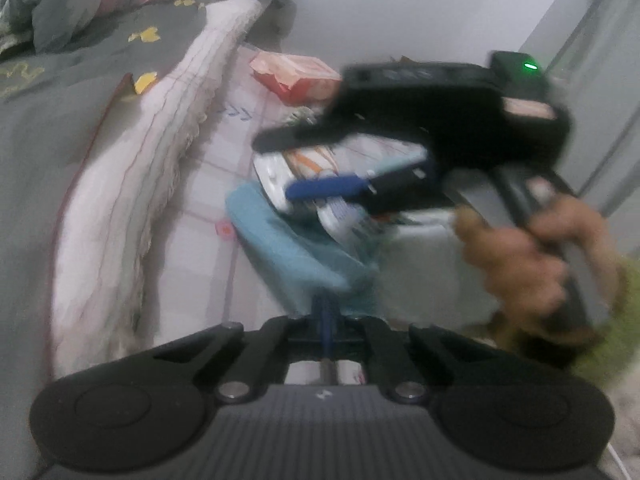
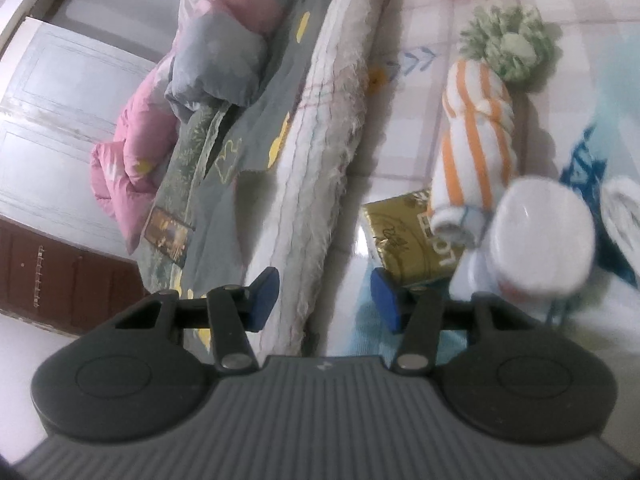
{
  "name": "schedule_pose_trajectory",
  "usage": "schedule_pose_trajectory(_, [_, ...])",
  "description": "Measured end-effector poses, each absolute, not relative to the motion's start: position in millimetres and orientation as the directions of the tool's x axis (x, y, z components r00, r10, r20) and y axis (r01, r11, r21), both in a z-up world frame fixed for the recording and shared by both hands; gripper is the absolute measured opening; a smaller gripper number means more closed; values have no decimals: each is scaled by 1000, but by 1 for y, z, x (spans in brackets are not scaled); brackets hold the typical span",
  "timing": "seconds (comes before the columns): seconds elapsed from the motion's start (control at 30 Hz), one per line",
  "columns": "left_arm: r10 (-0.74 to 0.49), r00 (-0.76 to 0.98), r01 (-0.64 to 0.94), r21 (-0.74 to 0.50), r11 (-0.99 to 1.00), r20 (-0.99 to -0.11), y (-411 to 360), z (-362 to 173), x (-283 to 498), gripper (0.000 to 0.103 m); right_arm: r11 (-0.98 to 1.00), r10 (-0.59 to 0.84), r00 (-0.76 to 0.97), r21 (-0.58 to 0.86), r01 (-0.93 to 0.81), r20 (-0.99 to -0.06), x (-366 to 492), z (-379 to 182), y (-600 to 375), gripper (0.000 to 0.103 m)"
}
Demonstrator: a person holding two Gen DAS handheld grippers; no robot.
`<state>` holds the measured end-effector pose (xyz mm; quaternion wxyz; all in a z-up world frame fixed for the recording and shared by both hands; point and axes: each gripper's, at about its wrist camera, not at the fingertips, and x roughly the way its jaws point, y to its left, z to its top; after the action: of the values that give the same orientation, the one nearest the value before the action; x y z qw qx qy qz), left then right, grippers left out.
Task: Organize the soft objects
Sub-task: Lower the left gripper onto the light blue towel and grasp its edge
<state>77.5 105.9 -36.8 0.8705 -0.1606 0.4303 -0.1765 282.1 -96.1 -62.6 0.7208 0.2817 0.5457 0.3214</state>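
Pale checked floor mat (image 2: pixel 404 148) lies beside a low bed with a grey sheet with yellow shapes (image 1: pixel 60 120) and a fringed white mattress edge (image 2: pixel 332 128). On the bed sits a puffy pink and grey quilt (image 2: pixel 208 52).

I hold tongs in each hand. My left tongs (image 1: pixel 326 312) have their blue tips pressed together. They pinch a soft light blue cloth (image 1: pixel 288 240) at its near edge, and the cloth lies on the mat just in front of them. My picture from this side is blurry.

My right tongs (image 2: pixel 324 300) are spread apart, with nothing between the blue pads (image 2: pixel 264 296). From my left side I see them over the pile of soft things, with my hand (image 1: pixel 532 256) around the handle.

Past the right pad lies a shiny gold packet (image 2: pixel 404 240) on the mat. A rolled white towel with orange stripes (image 2: pixel 476 148) leans over the packet's far corner. A fluffy green pompom (image 2: pixel 508 44) sits at the towel's far end. A round white lump (image 2: pixel 544 232), too blurry to name, is just beside the towel. An orange bag (image 1: pixel 296 72) lies farther away on the mat.
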Motion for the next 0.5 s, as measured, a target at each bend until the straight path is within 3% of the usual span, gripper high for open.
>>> schedule_pose_trajectory(0.23, [-445,537,122,-456,882,-716,121,-47,44,2,684,728,251,695,-220,-638,293,-60,-75,49])
schedule_pose_trajectory(0.33, [-431,557,111,-451,885,-710,123,-49,43,10,710,703,293,663,-238,-648,294,-53,-71,48])
schedule_pose_trajectory(0.5, [-356,599,77,-391,917,-718,118,-54,71,58,764,645,378,579,-286,-665,296,-38,-71,48])
